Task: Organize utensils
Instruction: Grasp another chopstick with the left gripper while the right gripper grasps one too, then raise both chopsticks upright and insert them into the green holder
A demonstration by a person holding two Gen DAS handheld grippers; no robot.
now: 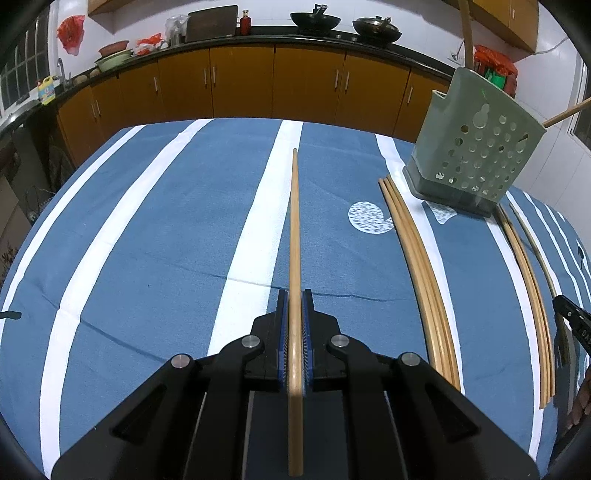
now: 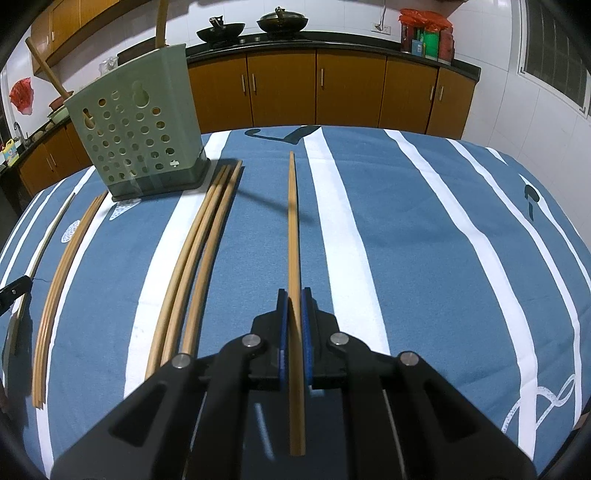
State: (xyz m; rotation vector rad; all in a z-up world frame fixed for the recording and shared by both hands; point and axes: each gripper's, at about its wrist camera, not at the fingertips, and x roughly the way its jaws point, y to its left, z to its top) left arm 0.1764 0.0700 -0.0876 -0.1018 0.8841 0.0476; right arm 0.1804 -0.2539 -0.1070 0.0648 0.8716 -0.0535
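My left gripper is shut on a wooden chopstick that points forward above the blue striped tablecloth. My right gripper is shut on another wooden chopstick, also pointing forward. A green perforated utensil holder stands at the right of the left wrist view and at the left of the right wrist view, with wooden handles sticking out of its top. Loose chopsticks lie on the cloth beside the holder; they also show in the right wrist view.
A second bundle of chopsticks and a thin dark stick lie further left on the table. Kitchen cabinets and a counter with woks stand behind the table.
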